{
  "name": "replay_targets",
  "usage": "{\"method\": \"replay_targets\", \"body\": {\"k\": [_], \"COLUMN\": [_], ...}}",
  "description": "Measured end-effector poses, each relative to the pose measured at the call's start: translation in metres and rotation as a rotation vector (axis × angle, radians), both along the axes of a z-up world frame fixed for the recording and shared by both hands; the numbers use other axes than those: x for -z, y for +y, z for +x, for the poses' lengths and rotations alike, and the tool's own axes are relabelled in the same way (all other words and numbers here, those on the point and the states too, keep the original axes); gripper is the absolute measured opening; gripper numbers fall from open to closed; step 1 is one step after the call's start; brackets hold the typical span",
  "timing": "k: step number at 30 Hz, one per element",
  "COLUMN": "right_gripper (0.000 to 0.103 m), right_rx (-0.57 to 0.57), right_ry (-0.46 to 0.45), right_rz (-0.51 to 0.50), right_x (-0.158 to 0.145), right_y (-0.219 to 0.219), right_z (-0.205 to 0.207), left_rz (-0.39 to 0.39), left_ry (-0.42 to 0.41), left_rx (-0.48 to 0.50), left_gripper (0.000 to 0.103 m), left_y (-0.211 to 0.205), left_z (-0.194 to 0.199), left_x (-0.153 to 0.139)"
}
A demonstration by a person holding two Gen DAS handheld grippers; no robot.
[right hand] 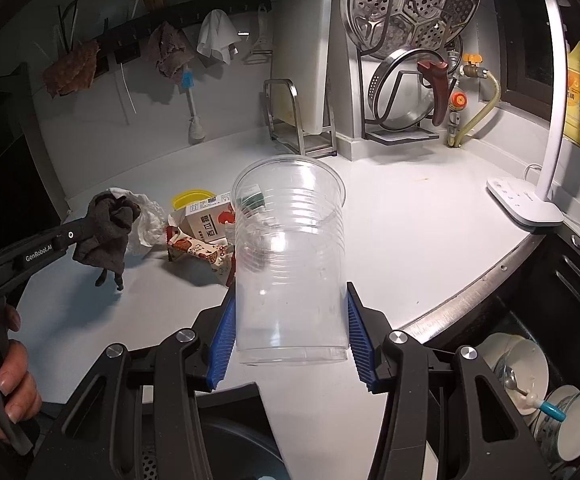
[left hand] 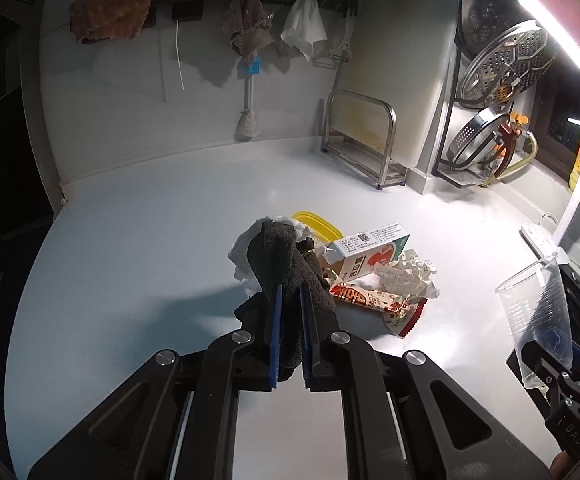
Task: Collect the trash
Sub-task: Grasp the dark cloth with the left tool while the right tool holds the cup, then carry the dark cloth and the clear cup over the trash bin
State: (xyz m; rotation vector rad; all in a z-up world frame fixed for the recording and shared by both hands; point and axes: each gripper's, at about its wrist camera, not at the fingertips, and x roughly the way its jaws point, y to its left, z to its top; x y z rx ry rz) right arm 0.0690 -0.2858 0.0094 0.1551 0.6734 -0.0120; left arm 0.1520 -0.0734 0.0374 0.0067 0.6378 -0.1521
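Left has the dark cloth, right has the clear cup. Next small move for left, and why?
Probably carry the dark cloth across to the mouth of the clear cup and drop it in. The left gripper is shut on the cloth, which hangs clear of the counter, and the right gripper holds the cup upright, mouth open and nearly empty.

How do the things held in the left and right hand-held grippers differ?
The dark cloth is soft, opaque and crumpled; the plastic cup is stiff, clear and keeps its shape. The left hand-held gripper is pinched nearly shut on the cloth; the right hand-held gripper stands wider around the cup. Both are held above the counter.
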Motion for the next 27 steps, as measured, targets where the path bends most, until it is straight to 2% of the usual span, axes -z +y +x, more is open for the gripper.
{"method": "replay_targets", "body": {"k": [5,17,27], "right_gripper": [0.048,0.048,0.048], "right_rx": [-0.005,-0.014,-0.012], "right_ry": [-0.002,-0.001,-0.006], "right_rz": [0.000,0.000,-0.001], "right_x": [-0.001,-0.005,-0.014], "right_y": [0.006,0.025,0.046], "right_z": [-0.002,-0.019,-0.064], "left_rz": [0.001,0.030,0.047], "left_ry": [-0.039,-0.022,-0.014], "left_rx": [0.041,0.073,0.118], "left_gripper": [0.009,0.009,0.009], "left_y": [0.003,0.010,0.015], "left_z": [-0.011,-0.049,-0.102], "left_x": [-0.020,-0.008,-0.003]}}
